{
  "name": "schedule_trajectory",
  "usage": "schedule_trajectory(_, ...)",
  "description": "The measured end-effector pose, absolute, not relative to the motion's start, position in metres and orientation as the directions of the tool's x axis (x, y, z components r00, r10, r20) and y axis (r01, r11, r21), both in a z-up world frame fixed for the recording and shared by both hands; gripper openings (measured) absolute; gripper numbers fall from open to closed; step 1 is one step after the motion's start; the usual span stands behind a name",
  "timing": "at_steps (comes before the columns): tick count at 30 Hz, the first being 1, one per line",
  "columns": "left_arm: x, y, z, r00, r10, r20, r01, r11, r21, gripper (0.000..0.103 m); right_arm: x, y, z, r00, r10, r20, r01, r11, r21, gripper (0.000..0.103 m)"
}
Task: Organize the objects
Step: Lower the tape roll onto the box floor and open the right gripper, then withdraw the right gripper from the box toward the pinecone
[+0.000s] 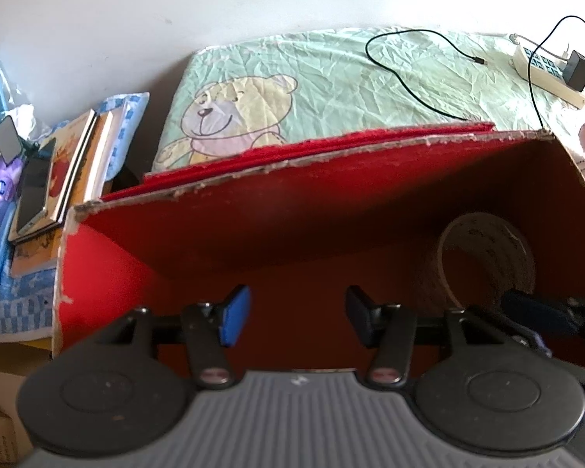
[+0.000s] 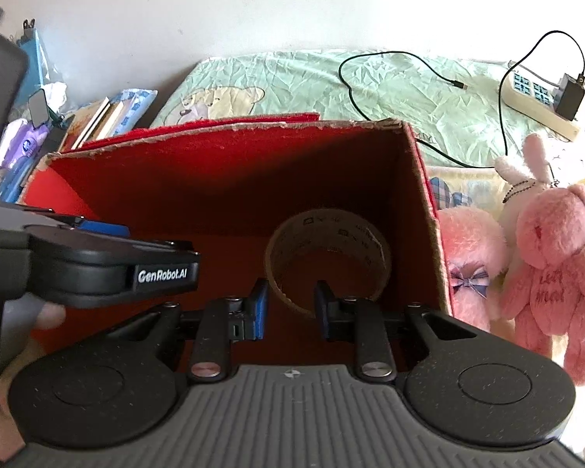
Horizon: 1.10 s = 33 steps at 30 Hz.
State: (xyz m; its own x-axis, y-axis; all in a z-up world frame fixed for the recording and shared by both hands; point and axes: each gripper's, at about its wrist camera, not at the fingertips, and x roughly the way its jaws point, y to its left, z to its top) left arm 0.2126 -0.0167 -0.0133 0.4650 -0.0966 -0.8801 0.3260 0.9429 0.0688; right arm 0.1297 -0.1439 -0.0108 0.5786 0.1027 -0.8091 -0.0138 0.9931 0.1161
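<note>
The right gripper, jaws narrowly parted around the tape roll's near wall inside the red box, looks mid-placement; the next move is withdrawing. The left gripper hovers wide and empty.

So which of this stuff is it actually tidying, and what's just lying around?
Part of the job:
red box
tape roll inside it
pink plush toys beside it, probably

Just lying about:
power strip
black cable
books
phone
</note>
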Motion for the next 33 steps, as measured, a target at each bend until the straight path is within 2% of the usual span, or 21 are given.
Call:
schedule_trajectory(10, 0.204, -0.017, -0.007, 0.517, -0.094, -0.851, 0.331, 0.939, 0.097, 0.057, 0.101, -0.155, 0.012, 0.664, 0.123, -0.738, 0.031, 0.981, 0.191, 0.028)
schedule_trajectory(19, 0.172, -0.013, 0.014, 0.575, -0.077, -0.814, 0.303, 0.945, 0.124, 0.065, 0.076, -0.164, 0.024, 0.720, 0.146, -0.679, 0.032, 0.970, 0.242, 0.029)
schedule_trajectory(20, 0.168, -0.013, 0.017, 0.584, -0.071, -0.809, 0.294, 0.947, 0.129, 0.068, 0.072, -0.165, 0.026, 0.727, 0.154, -0.669, 0.025, 0.968, 0.250, 0.030)
schedule_trajectory(22, 0.160, -0.011, 0.024, 0.597, -0.057, -0.800, 0.274, 0.952, 0.137, 0.072, 0.065, -0.168, 0.030, 0.742, 0.168, -0.648, 0.015, 0.963, 0.267, 0.045)
schedule_trajectory(24, 0.152, -0.011, 0.028, 0.609, -0.035, -0.793, 0.254, 0.955, 0.153, 0.075, 0.060, -0.171, 0.035, 0.755, 0.181, -0.630, 0.001, 0.961, 0.277, 0.050)
schedule_trajectory(26, 0.142, -0.011, 0.033, 0.624, -0.009, -0.781, 0.234, 0.956, 0.175, 0.078, 0.056, -0.172, 0.036, 0.757, 0.196, -0.623, -0.015, 0.959, 0.284, 0.050)
schedule_trajectory(30, 0.124, -0.012, 0.043, 0.644, 0.026, -0.765, 0.196, 0.960, 0.198, 0.089, 0.047, -0.179, 0.041, 0.753, 0.243, -0.611, -0.043, 0.946, 0.322, 0.050)
schedule_trajectory(33, 0.111, -0.010, 0.051, 0.656, 0.037, -0.754, 0.170, 0.966, 0.196, 0.090, 0.040, -0.184, 0.044, 0.751, 0.268, -0.604, -0.064, 0.939, 0.337, 0.050)
